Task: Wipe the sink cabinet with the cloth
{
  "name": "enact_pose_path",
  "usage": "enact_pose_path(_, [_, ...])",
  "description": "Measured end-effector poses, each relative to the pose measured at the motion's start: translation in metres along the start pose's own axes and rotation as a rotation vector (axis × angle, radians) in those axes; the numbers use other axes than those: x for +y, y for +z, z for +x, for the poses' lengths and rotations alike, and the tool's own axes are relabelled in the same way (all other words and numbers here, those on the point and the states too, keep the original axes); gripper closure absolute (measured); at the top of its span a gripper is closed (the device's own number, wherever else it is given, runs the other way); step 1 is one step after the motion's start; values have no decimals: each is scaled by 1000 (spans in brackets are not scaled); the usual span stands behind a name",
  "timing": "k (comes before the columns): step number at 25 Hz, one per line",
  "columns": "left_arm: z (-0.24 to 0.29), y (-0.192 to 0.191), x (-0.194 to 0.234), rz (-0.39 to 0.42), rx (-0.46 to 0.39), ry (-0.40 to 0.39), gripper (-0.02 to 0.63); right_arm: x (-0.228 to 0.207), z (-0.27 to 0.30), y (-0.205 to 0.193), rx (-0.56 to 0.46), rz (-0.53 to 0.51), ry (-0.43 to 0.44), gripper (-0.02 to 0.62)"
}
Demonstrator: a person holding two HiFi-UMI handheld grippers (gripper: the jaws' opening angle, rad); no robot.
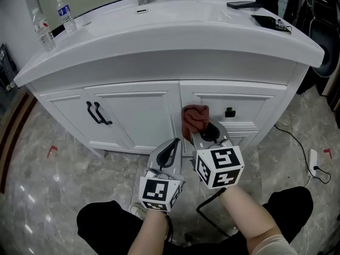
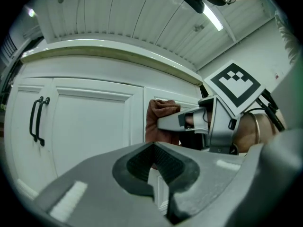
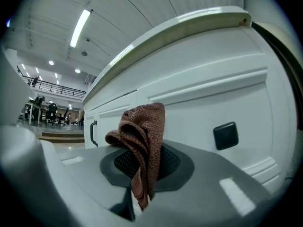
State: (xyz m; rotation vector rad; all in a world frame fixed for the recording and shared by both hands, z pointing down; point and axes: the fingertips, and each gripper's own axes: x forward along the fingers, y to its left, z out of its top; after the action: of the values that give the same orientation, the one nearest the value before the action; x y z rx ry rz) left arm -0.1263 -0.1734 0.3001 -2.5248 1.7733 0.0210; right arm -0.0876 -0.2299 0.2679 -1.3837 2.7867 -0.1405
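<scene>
Head view, centre: right gripper (image 1: 208,134) clamps the cloth (image 1: 194,117) by the sink cabinet (image 1: 133,116); left gripper (image 1: 171,154) closed, empty. Pressing flat with overlapping strokes should wipe best.

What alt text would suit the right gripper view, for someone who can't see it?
The right gripper has its grey jaws shut on a crumpled reddish-brown cloth, held close in front of a white sink cabinet. A black square knob sits on the drawer front to the right.
</scene>
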Motion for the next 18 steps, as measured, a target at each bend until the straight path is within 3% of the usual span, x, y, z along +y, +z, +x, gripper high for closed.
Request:
enact_pose_path(7, [4,-2,6,7,-1,1,604,1,11,-9,20,-19,28,514])
enact_pose_path(11, [11,-5,-1,-2,1,-19,605,-14,4,-10,18,39,27,512])
enact_pose_path(18, [18,-8,-18,5,10,-58,604,-51,-11,-15,36,62,-64,514])
